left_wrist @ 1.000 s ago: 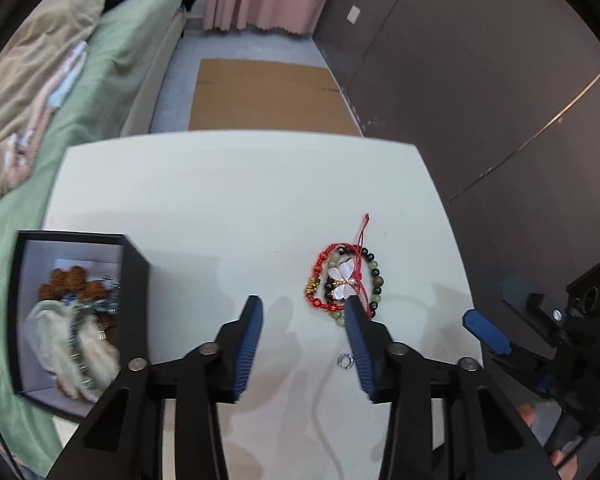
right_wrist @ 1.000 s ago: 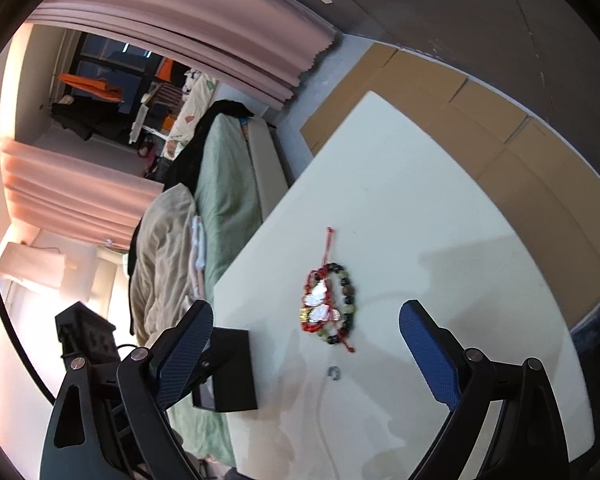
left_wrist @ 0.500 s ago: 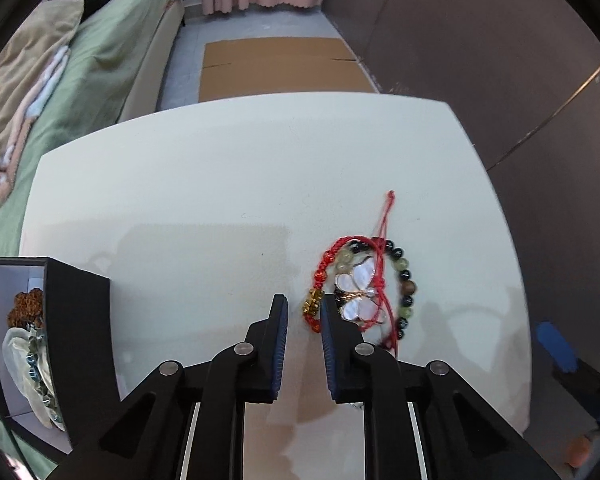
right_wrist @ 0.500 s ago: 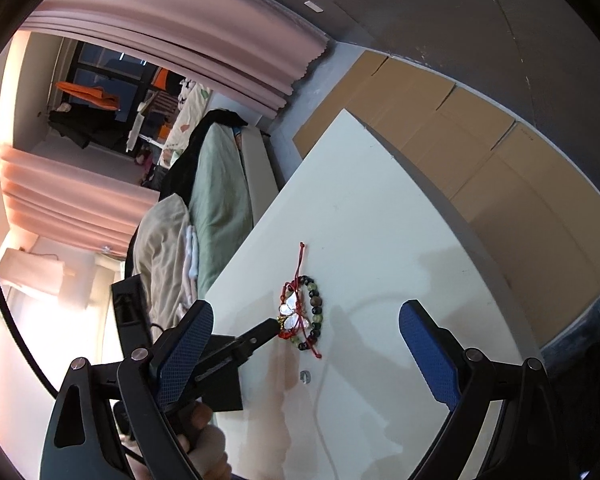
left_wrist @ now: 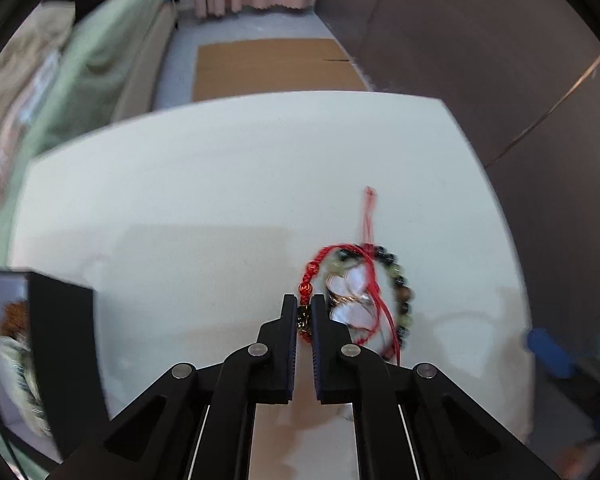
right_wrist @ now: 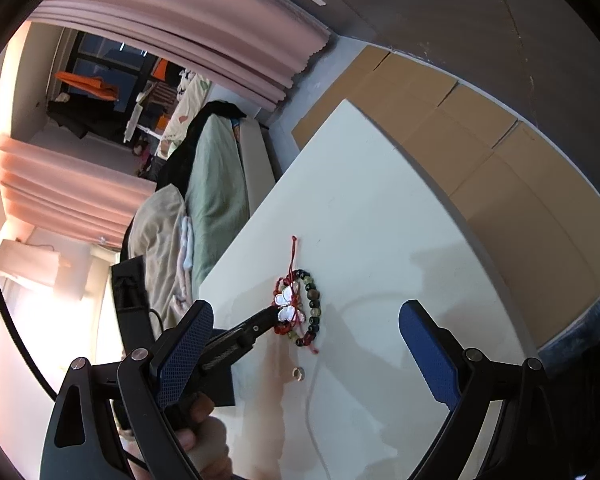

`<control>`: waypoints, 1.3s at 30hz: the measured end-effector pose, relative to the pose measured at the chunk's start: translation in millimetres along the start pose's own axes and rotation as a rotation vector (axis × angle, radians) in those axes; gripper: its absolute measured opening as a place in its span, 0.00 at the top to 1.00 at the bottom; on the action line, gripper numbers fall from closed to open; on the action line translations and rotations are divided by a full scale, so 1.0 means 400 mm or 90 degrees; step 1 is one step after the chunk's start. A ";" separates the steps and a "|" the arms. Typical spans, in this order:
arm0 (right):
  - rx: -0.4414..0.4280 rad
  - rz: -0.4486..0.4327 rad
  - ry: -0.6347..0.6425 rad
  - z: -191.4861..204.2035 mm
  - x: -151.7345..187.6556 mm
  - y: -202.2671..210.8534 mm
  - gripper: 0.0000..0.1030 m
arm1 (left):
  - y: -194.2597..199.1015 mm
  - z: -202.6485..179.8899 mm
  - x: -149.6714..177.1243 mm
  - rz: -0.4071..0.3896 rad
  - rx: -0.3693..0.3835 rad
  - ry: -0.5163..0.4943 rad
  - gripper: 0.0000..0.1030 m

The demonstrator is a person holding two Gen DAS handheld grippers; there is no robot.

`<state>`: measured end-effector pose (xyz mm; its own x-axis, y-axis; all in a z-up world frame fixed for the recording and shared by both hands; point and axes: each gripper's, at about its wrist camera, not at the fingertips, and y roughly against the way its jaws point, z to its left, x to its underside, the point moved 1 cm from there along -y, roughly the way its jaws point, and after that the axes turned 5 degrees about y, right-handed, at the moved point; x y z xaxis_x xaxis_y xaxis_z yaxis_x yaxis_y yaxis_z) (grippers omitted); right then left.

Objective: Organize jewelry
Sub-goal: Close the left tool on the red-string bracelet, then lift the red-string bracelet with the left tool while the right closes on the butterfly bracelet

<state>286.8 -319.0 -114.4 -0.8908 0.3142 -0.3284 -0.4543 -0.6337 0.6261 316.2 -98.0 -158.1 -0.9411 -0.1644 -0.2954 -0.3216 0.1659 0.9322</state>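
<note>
The left tool [left_wrist: 305,316] pinches the red cord bracelet [left_wrist: 312,276] in the jewelry heap on the white desk [left_wrist: 204,200]; the right tool [right_wrist: 306,354] gapes empty. Next, probably lifting it to the black box [left_wrist: 60,344] left of the heap.

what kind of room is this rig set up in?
Most likely a bedroom: a bed with green bedding and a rumpled blanket beside the white table, pink curtains at the window, and clothes hanging beyond them.
</note>
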 end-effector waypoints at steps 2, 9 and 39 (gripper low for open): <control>0.001 0.010 0.002 0.002 0.001 -0.015 0.09 | 0.024 0.005 0.002 -0.021 -0.001 -0.003 0.94; 0.005 0.037 0.010 0.014 0.007 -0.058 0.26 | 0.106 0.013 0.006 -0.052 0.048 -0.008 0.94; 0.250 0.100 0.274 0.185 0.038 -0.248 0.55 | 0.325 0.271 0.038 -0.142 0.118 0.067 0.94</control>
<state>317.5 -199.0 -129.3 -0.9002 -0.1293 -0.4158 -0.3604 -0.3146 0.8781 248.7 26.4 -64.0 -0.8318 -0.3157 -0.4565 -0.5423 0.2874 0.7895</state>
